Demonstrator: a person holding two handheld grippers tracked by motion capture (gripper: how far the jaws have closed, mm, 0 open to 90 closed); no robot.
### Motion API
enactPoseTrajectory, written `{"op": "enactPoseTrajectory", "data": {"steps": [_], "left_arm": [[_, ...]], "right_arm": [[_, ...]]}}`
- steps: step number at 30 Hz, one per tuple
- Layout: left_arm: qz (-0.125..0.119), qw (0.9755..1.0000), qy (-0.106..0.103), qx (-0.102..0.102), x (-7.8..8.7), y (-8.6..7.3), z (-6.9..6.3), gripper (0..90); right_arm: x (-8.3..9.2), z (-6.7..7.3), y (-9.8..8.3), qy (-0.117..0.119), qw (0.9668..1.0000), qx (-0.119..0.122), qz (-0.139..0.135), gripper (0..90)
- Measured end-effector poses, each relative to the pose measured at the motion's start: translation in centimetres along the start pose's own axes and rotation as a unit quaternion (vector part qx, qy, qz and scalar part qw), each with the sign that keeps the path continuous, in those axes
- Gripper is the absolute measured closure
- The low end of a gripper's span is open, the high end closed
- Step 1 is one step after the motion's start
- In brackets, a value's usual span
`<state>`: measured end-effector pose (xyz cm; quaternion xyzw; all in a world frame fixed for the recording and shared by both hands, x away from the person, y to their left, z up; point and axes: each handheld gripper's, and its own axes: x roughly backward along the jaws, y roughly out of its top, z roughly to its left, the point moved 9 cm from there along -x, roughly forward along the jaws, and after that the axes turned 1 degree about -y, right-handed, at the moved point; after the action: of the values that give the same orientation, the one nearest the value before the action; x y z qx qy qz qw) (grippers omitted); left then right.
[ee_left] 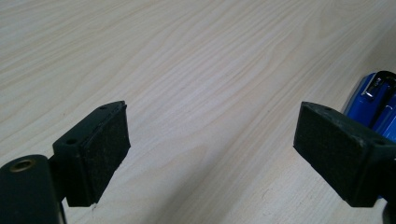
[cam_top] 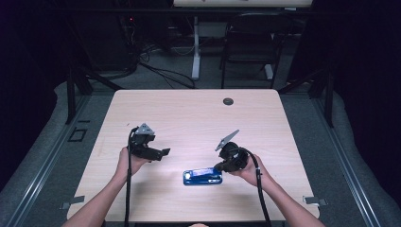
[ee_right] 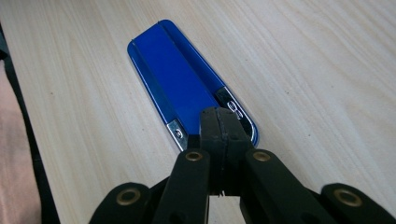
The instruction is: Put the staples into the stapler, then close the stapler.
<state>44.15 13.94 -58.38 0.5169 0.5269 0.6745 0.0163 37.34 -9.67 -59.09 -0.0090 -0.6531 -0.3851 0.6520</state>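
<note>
Case (cam_top: 202,177) is lying flat on the table (cam_top: 189,113), near the person's edge and a little right of the middle. It is a long, blue, glossy box with rounded corners, and in the high view its long axis is running left to right, roughly along the table's front edge. In the right gripper view the case (ee_right: 180,79) is stretching straight away from the jaws, so its long axis is lining up with that gripper, far end pointing up and slightly left in the picture, with two small silver fittings showing at the near end.

Right gripper (cam_top: 218,166) is sitting at the case's right end with its jaws pressed fully together, pads meeting face to face. The closed tip (ee_right: 219,122) is lying over the near end of the lid; whether it is actually touching the lid or hovering just above is hard to judge, and nothing is caught between the pads.

Left gripper (cam_top: 164,152) is hanging to the left of the case, apart from it, pointing right toward it. Its jaws (ee_left: 212,135) are standing wide apart with bare table between them, gripping nothing. A corner of the case (ee_left: 373,100) is peeking out behind the right-hand pad.
</note>
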Motion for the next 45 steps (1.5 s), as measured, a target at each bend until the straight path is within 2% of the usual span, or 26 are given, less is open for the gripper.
{"op": "enactPoseTrajectory", "data": {"steps": [14,16,19,20,25,29,32,34,35,36,40,42,45], "left_arm": [[0.004,1.0,-0.006,-0.002,-0.1,0.0,0.0,10.9],[0.004,1.0,-0.006,-0.002,-0.1,-0.1,0.0,10.9],[0.001,1.0,-0.002,-0.003,0.0,0.0,0.0,10.8],[0.0,1.0,-0.001,-0.003,0.0,0.0,0.0,10.8],[0.003,1.0,-0.002,-0.003,0.0,-0.1,0.2,10.5],[0.001,1.0,0.005,-0.003,0.1,0.0,0.4,10.3],[0.007,0.9999,0.008,-0.003,0.1,-0.2,0.6,9.6],[0.009,0.9999,0.011,-0.001,0.0,-0.2,0.7,8.4],[0.008,0.9999,0.013,0.0,0.0,-0.2,0.8,7.9],[0.008,0.9999,0.013,0.0,0.1,-0.2,0.8,7.6],[0.011,0.9998,0.016,0.004,0.1,-0.3,1.1,6.5],[0.01,0.9997,0.019,0.008,0.2,-0.4,1.3,5.6],[0.01,0.9996,0.024,0.014,0.3,-0.5,1.7,4.7]], "right_arm": [[0.0,0.0,0.1,-0.005,1.0,0.005,0.0,90.0],[0.0,0.2,0.1,0.003,1.0,0.004,-0.002,90.0],[0.4,0.6,0.7,0.016,0.9995,0.01,-0.025,90.0],[0.5,0.5,0.9,0.009,0.9995,0.015,-0.028,90.0],[1.1,-0.1,1.1,-0.007,0.999,0.009,-0.044,84.5],[2.0,-1.4,1.2,-0.032,0.9976,-0.007,-0.061,74.2],[2.7,-2.7,1.1,-0.058,0.9953,-0.026,-0.072,62.0],[3.2,-3.8,0.8,-0.08,0.9936,-0.036,-0.071,48.7],[3.5,-4.2,0.6,-0.086,0.9927,-0.044,-0.072,44.7],[3.8,-4.8,0.4,-0.095,0.9912,-0.052,-0.077,38.0],[4.8,-6.7,-0.3,-0.124,0.9861,-0.075,-0.082,25.0],[5.4,-7.6,-1.0,-0.141,0.983,-0.087,-0.079,14.6],[6.4,-8.8,-2.1,-0.161,0.9765,-0.112,-0.091,11.6]]}}
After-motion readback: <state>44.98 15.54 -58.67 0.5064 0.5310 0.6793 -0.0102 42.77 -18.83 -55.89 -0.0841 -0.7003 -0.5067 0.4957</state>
